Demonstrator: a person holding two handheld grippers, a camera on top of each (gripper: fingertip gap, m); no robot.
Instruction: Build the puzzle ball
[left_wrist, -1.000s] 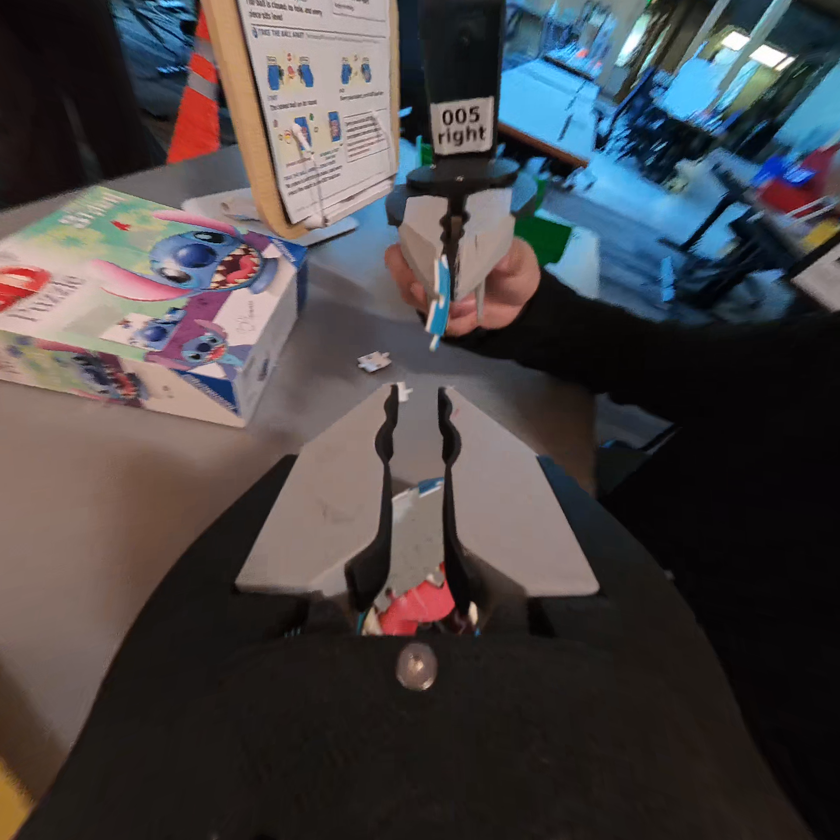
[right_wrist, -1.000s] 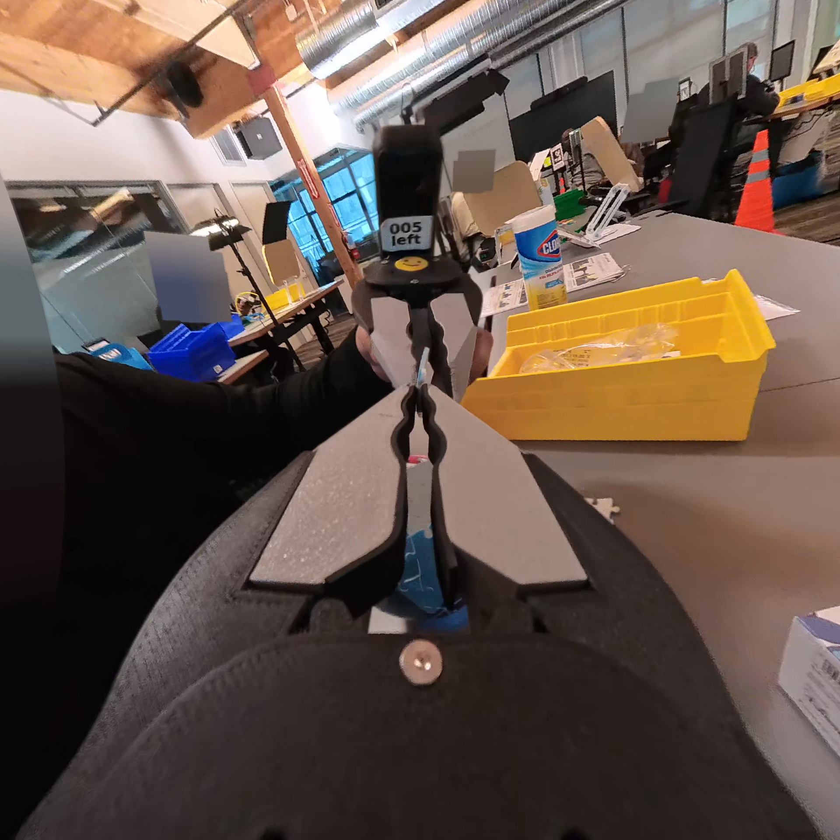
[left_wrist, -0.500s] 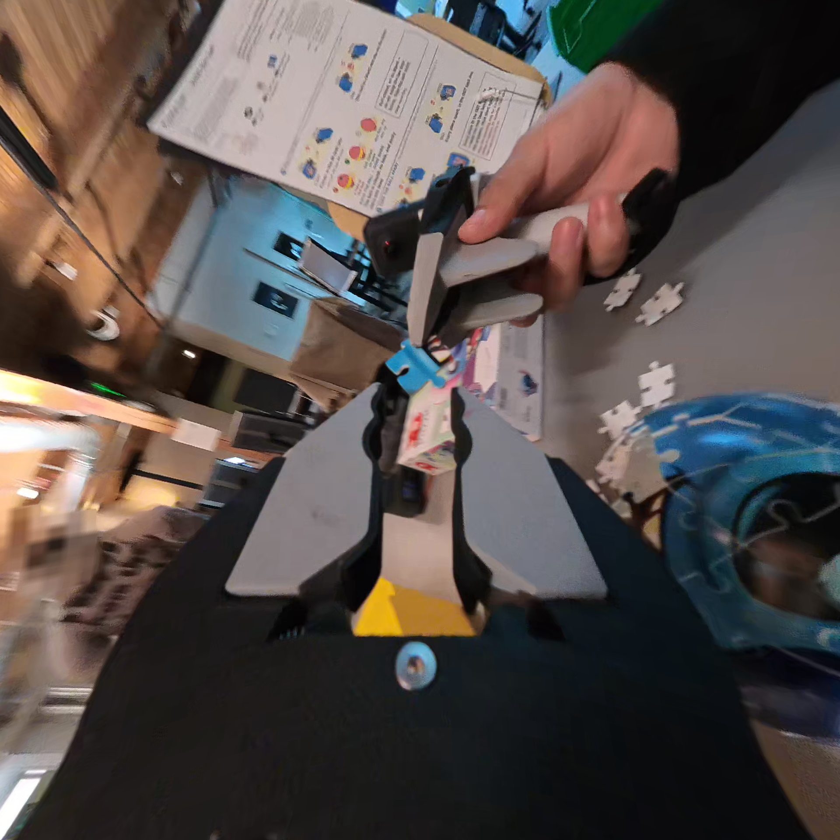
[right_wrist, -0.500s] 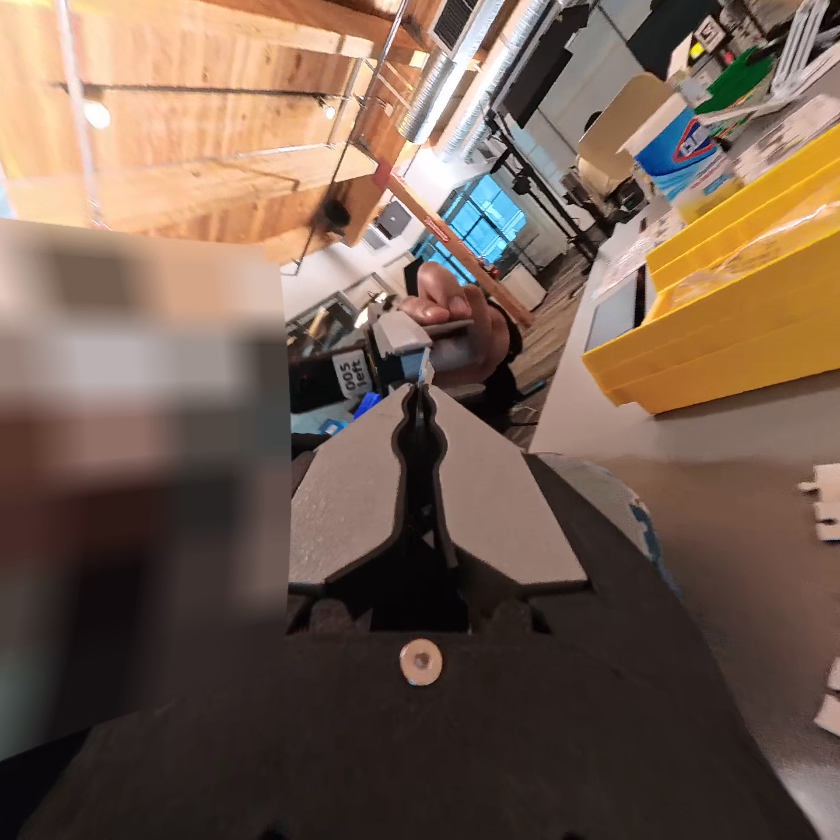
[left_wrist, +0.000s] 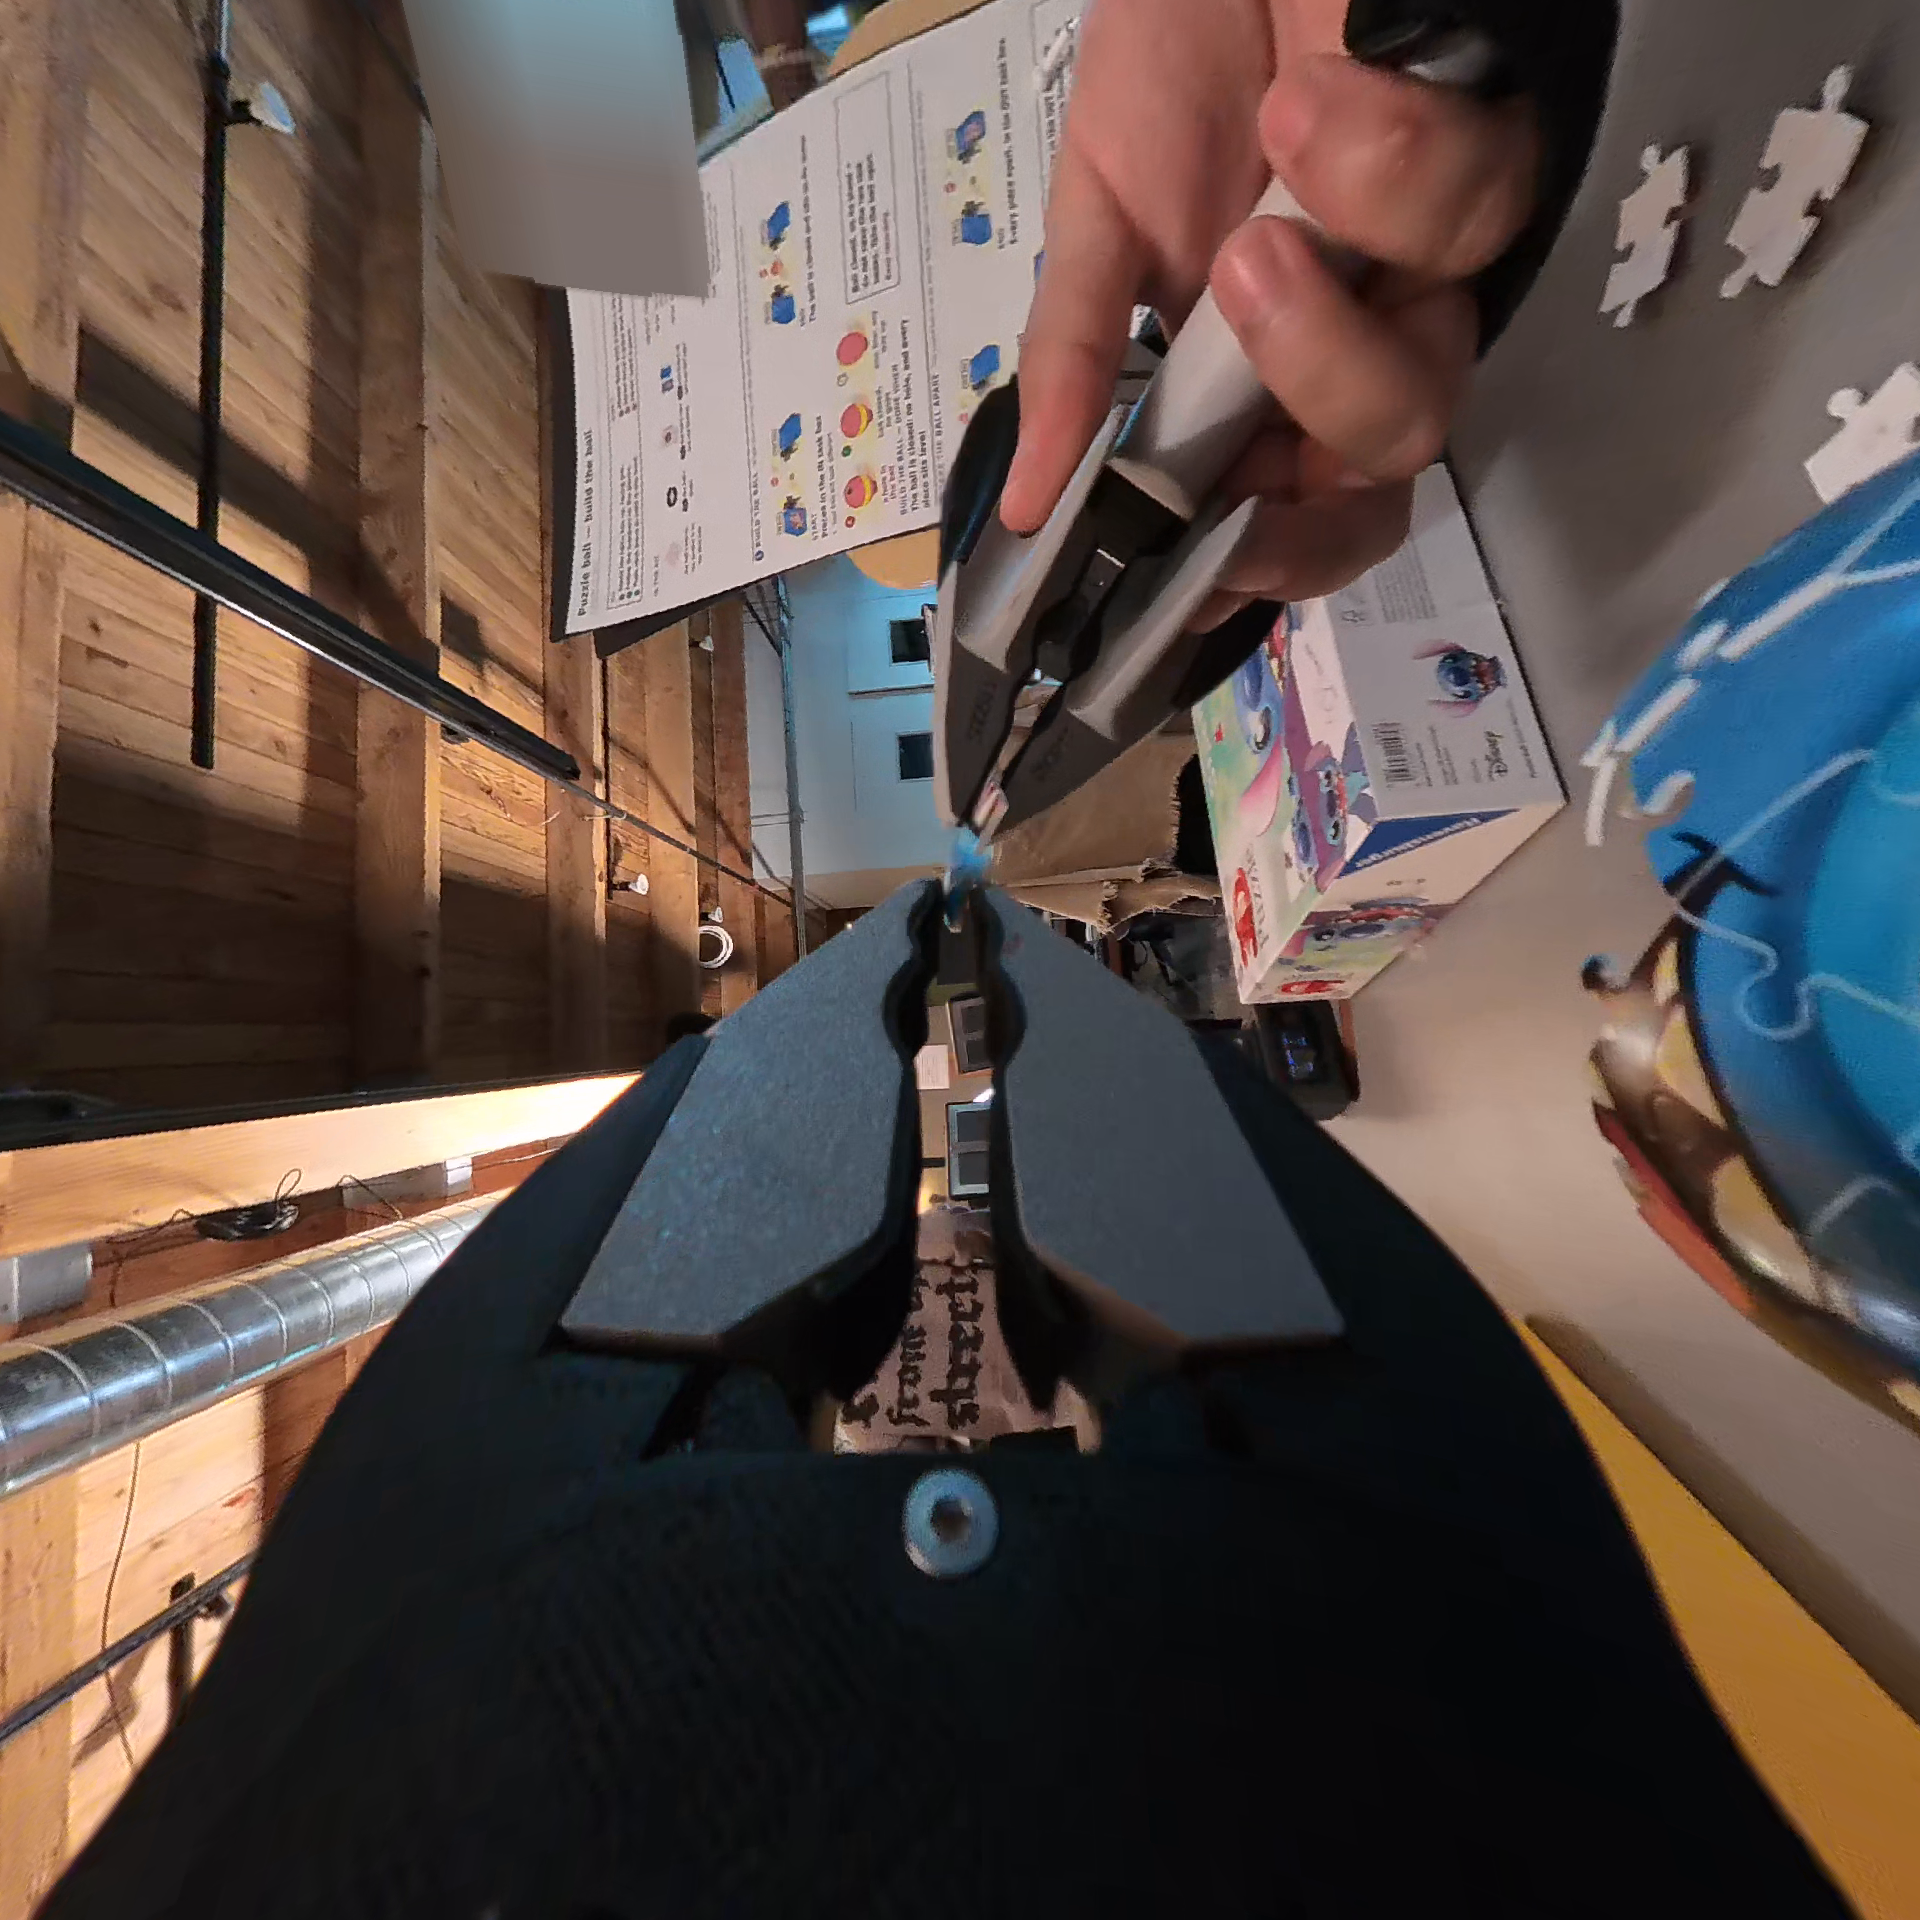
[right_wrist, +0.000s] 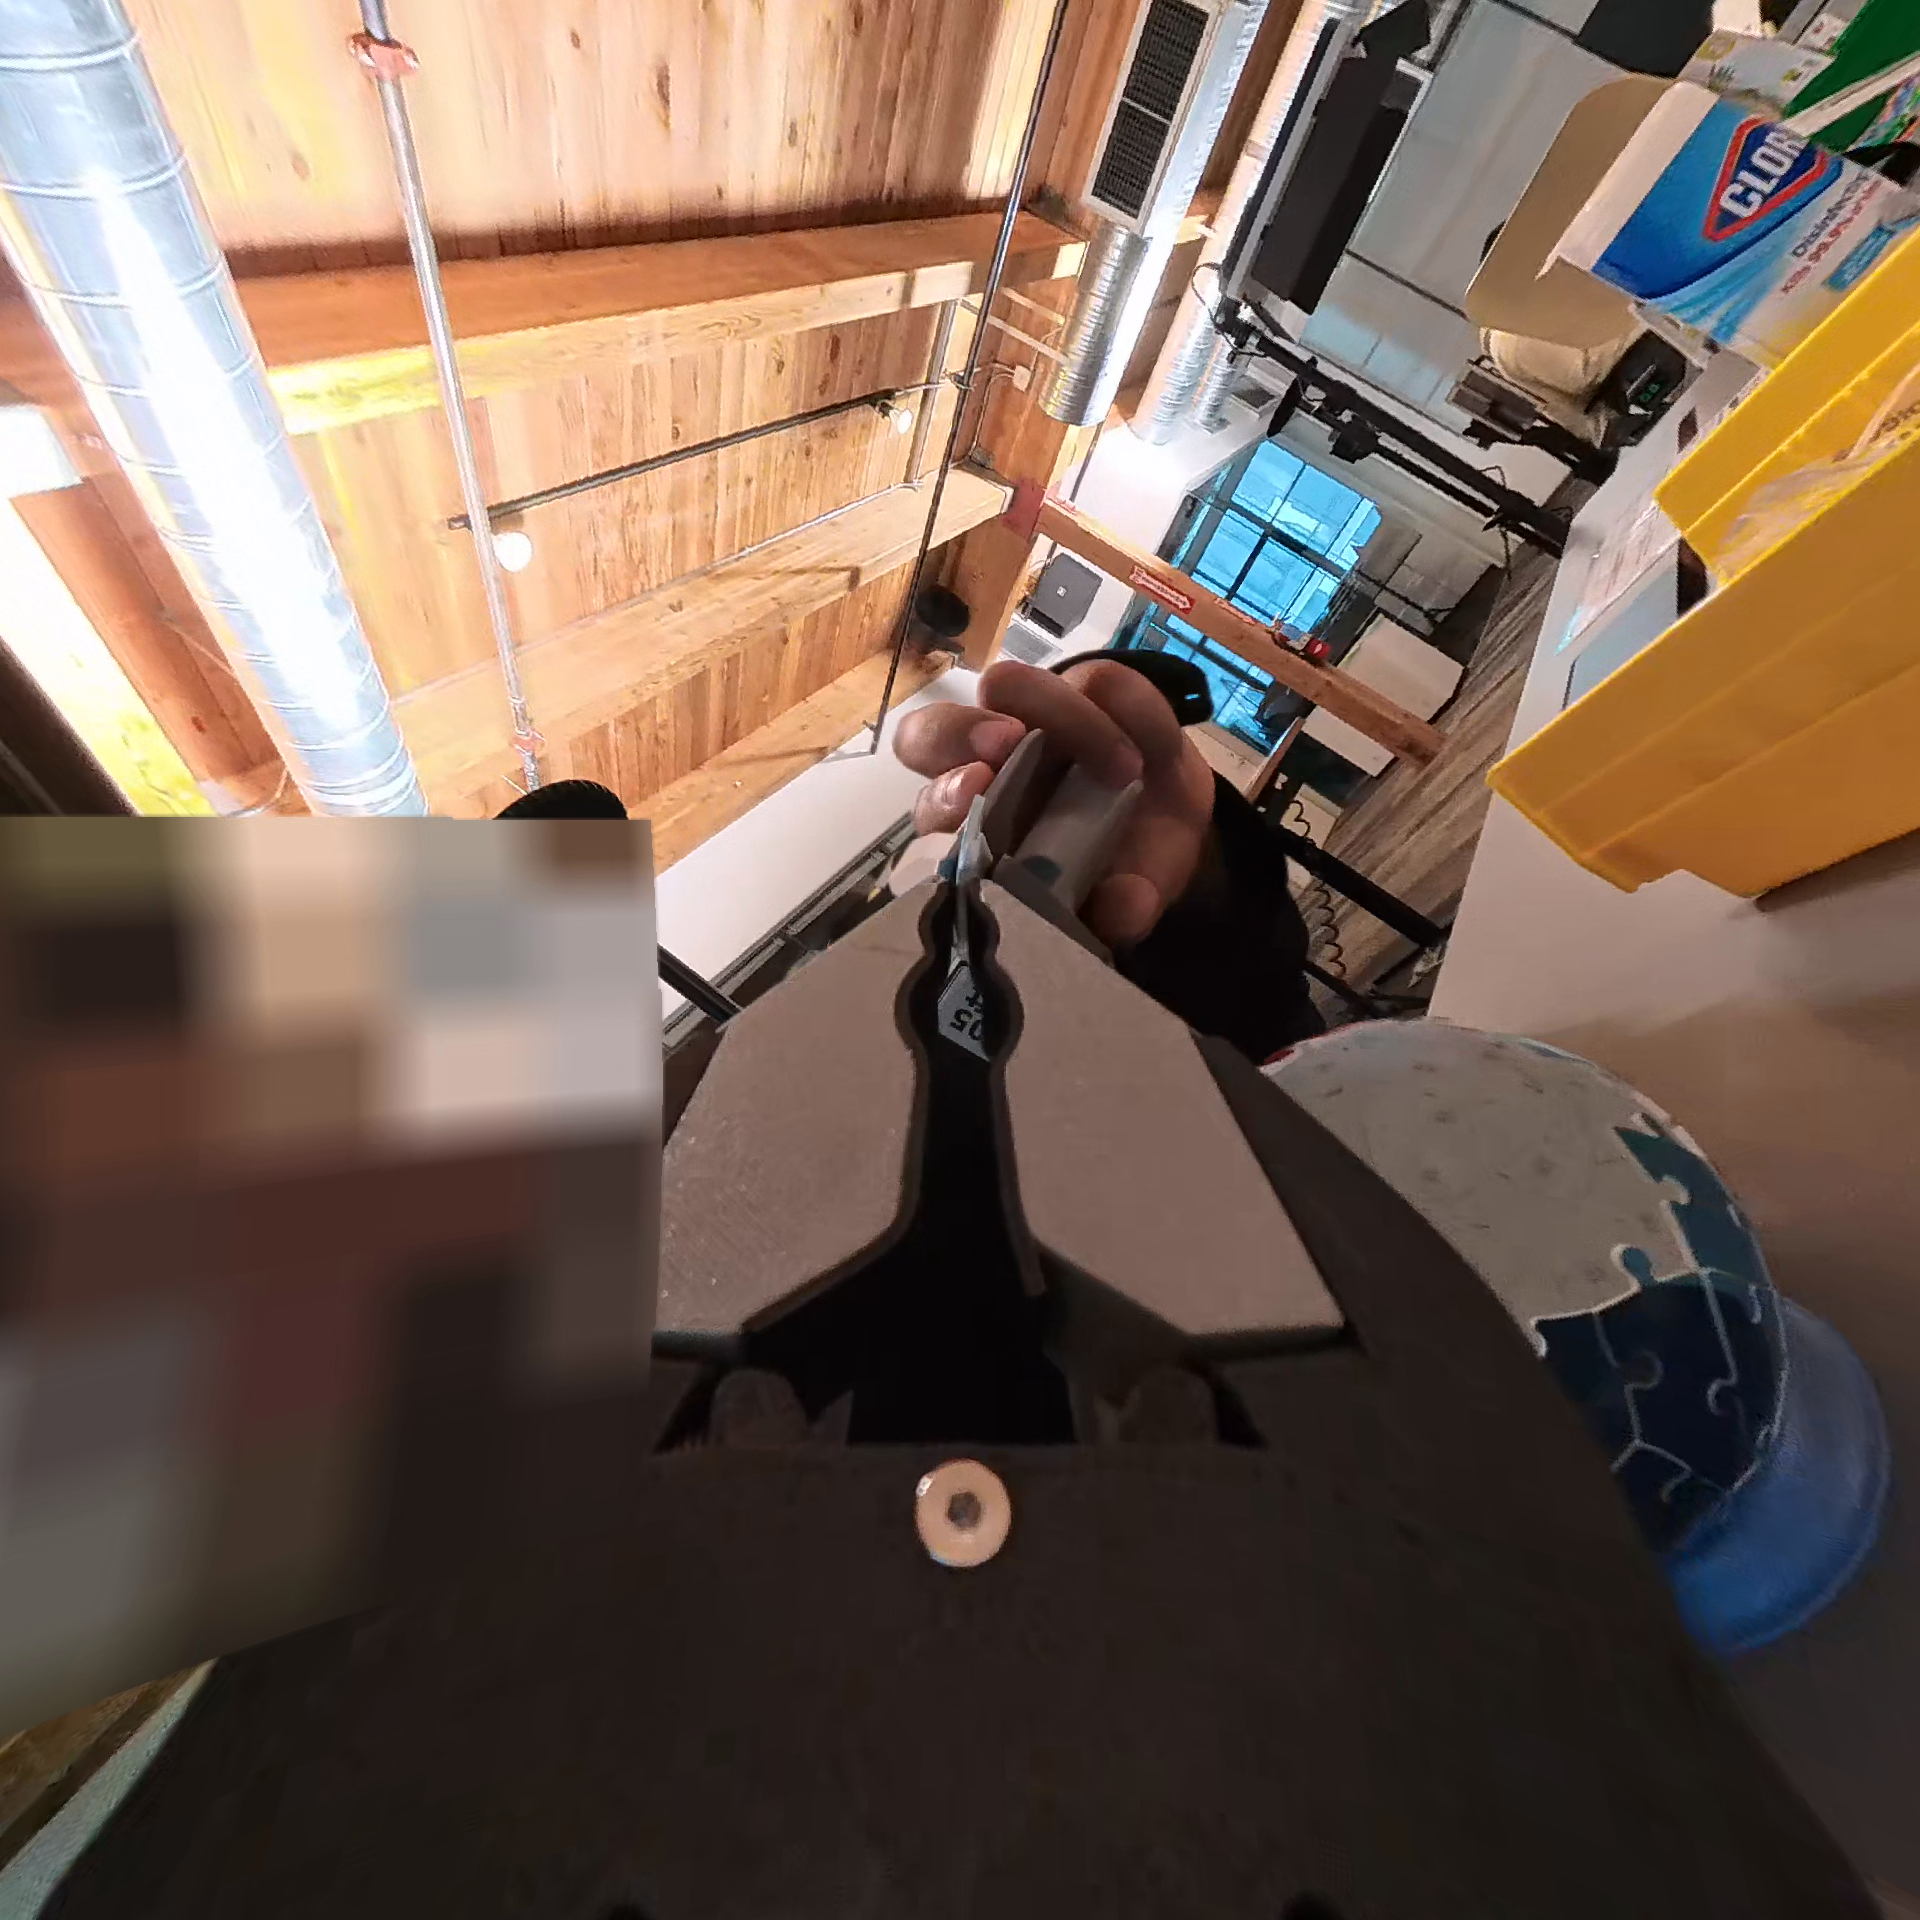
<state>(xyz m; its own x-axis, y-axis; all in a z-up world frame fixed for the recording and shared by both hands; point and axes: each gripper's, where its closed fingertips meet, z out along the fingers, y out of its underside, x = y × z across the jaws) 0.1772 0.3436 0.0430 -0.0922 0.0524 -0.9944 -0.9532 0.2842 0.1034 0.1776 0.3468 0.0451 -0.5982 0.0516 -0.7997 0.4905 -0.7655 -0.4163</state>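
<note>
— Between the tips of the left gripper (left_wrist: 956, 906) and the right gripper (left_wrist: 982, 821), what is caught?

— One small blue puzzle piece (left_wrist: 961, 868). Both grippers are up off the table (left_wrist: 1538, 1060), tip to tip, each with one end of it.

— How do the left fingers stand?

— Drawn in to a narrow slit, pinching the near end of the piece. The right ones, coming in from ahead and slightly to the right, are closed on the far end.

— And from the right wrist?

— The same piece shows edge-on, a thin strip clamped at that gripper's tips. Straight ahead of them the person's left hand (right_wrist: 1081, 769) wraps the other tool's handle.

— Where is the puzzle ball (left_wrist: 1808, 831)?

— Well off to the right of the left gripper, resting on the table, blue on the outside and only partly built. The right wrist view has it just beside its own gripper's right flank, with the pale inner side of its pieces showing.

— Anything else nearby?

— Ahead and to the right of the left gripper lies the puzzle box (left_wrist: 1382, 790). Beyond it, past the person's right hand (left_wrist: 1278, 260), several loose pieces (left_wrist: 1787, 197) lie pale side up. An instruction sheet (left_wrist: 790, 343) stands farther ahead. A yellow bin (right_wrist: 1714, 727) sits on the table ahead and to the right of the right gripper, with a wipes canister (right_wrist: 1714, 208) past it.
</note>
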